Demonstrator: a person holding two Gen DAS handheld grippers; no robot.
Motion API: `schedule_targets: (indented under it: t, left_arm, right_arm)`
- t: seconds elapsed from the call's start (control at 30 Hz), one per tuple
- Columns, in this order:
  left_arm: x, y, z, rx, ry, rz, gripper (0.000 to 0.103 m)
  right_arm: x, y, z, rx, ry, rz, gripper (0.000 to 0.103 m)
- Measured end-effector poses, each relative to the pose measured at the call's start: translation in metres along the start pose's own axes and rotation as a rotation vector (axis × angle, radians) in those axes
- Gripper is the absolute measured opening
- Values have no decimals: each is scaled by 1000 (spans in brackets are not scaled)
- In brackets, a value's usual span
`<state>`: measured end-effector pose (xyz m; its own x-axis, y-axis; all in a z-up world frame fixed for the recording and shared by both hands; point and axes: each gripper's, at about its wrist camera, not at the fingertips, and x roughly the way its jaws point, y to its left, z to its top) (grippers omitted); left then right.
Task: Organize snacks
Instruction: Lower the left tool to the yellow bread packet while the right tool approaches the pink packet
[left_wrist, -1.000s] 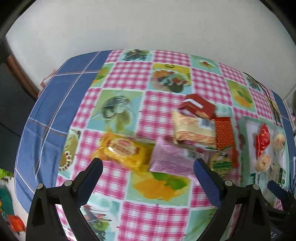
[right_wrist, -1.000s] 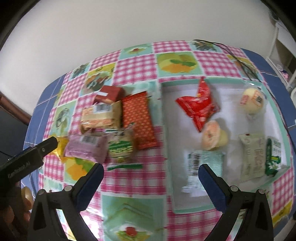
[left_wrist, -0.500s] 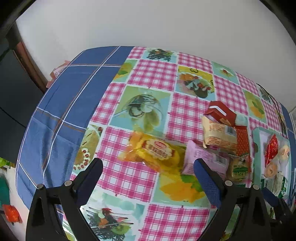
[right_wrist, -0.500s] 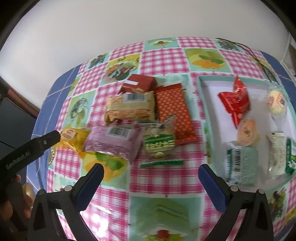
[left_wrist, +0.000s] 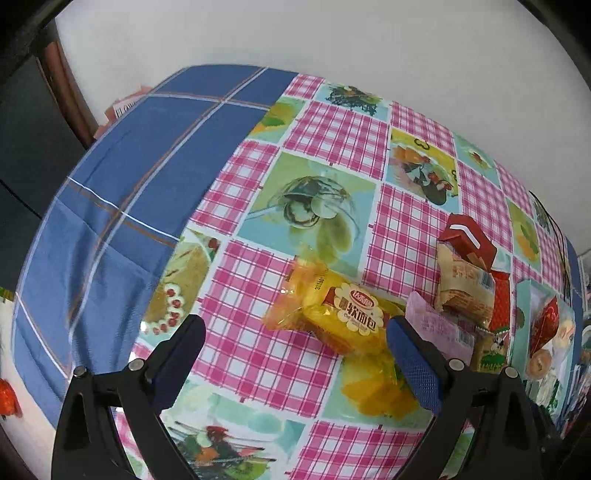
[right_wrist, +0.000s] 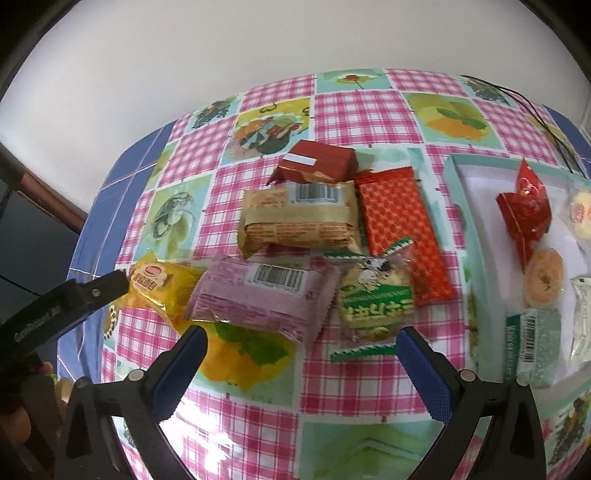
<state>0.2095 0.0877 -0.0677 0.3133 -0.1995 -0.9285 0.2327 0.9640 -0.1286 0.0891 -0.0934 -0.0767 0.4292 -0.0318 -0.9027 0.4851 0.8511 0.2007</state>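
Both cameras have swung leftward over the last second, away from the shallow white tray with a pale green rim (right_wrist: 466, 206) and toward the loose pile of packets on the pink-checked, fruit-printed tabletop (right_wrist: 369, 107). In the right wrist view the tray has slid to the right edge, and the right gripper (right_wrist: 301, 363), fingers spread wide and holding nothing, now frames the pink crinkled plastic snack packet (right_wrist: 258, 295) and the green-and-clear cracker bag (right_wrist: 376, 291) beside it. In the left wrist view the left gripper (left_wrist: 295, 356), also spread and empty, has closed in on the yellow transparent soft-bread packet (left_wrist: 340, 317), which lies flat, touching the pink packet's left end. Several snacks already sit in the tray. The pile is still unsorted, so the shift looks like both grippers lining up for their next picks.
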Motion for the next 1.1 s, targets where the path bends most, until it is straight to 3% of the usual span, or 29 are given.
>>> schedule_targets:
  t: [0.2,0.53,0.87,1.0,1.1]
  left_arm:
    - [19,-6,2,-22,28,-32,98]
    - [37,-23,-4,48,74,-29,98]
    - [30,11,-15,24,94,-3,98]
    - [17,31,-14,-15,59,47,98]
    - [5,42,-9,-61,22,37,98]
  right_arm:
    - [9,0,2,-11,11,-18,103]
    - [10,-3,4,-18,9,-47,103]
    - [8,-5,2,-27,13,-62,103]
    - [5,-5,3,-34,11,-61,103]
    - [4,-2,5,-51,2,-44,103]
